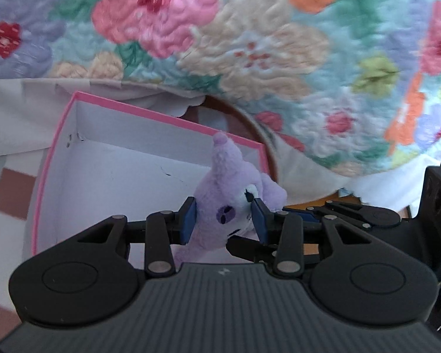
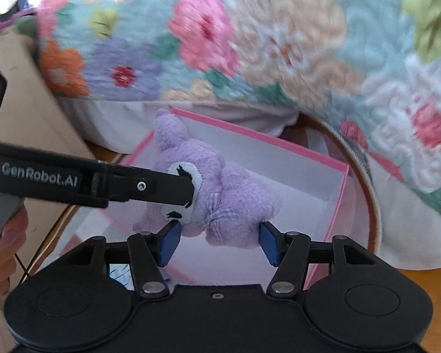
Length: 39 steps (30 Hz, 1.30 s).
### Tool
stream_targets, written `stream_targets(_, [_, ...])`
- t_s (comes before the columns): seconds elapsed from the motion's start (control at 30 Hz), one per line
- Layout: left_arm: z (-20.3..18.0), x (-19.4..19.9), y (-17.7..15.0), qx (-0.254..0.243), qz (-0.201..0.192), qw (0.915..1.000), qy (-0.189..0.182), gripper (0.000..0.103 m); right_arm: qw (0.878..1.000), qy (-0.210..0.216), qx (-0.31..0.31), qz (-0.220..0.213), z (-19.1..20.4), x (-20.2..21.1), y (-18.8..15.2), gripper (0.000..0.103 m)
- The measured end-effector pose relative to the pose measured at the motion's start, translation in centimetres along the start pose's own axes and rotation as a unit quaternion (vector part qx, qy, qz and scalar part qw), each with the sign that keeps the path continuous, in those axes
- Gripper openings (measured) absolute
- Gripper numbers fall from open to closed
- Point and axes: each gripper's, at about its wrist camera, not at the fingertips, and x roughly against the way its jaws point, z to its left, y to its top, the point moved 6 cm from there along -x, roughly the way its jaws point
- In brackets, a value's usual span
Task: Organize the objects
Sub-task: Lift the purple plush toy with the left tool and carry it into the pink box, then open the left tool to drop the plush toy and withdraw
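Left tool (image 1: 224, 216): blue pads closed narrowly on the head of the purple plush toy (image 1: 229, 194), one pad on each side of its face; it has firm hold.
Right tool (image 2: 220, 241): jaws stand at a middling width, blue pads against the lower body of the same toy, one on each flank; it grips the toy too.
Purple plush toy: held in the air by both tools at once, above the open box, ear tip pointing up and away in the left wrist view; a small checked bow shows on its body in the right wrist view.
Box (image 1: 73, 153): pink rim, white inside, lid off, directly beneath the toy.
Floral quilt (image 1: 250, 44): thick, flowered, lying behind the box and hanging over its far edge.
Hand (image 2: 3, 244): at the left edge of the right wrist view, wrapped round the left tool's grey handle.
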Motion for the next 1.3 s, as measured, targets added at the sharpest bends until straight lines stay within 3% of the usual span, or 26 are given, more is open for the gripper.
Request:
stream_targets(0.33, [4.4,-10.2,1.5,0.060,0.065,0.9960,0.013,0.039,0.995,-0.060,-0.038,0.072,-3.9,-8.8,0.4,0.063])
stream_targets(0.7, [7.6,-13.3,1.1,0.125,0.073,0.9894,0.002,0.040,0.989,-0.112,0.026,0.088,-3.3,-12.3,0.1,0.063])
stream_targets(0.77, [7.7,-14.1,0.9,0.137,0.085,0.9869,0.002,0.040,0.987,-0.129,0.037,0.092,-3.4,-12.8,-0.2,0.060])
stream_targets(0.83, [7.5,-15.1,0.6,0.148,0.112,0.9826,-0.009,0.037,0.981,-0.155,0.053,0.104,-3.6,-13.4,-0.5,0.044])
stream_targets(0.9, [7.3,-15.7,0.4,0.155,0.118,0.9808,-0.007,0.035,0.979,-0.166,0.049,0.110,-4.1,-13.8,-0.7,0.043])
stream_targets(1.13, [6.9,-17.2,0.3,0.164,0.120,0.9792,-0.007,0.031,0.980,-0.163,0.061,0.095,-4.1,-13.0,-1.4,0.040])
stream_targets(1.3, [5.7,-17.7,0.4,0.144,0.109,0.9835,0.012,0.031,0.991,-0.111,0.027,0.066,-3.8,-10.4,-2.1,0.043])
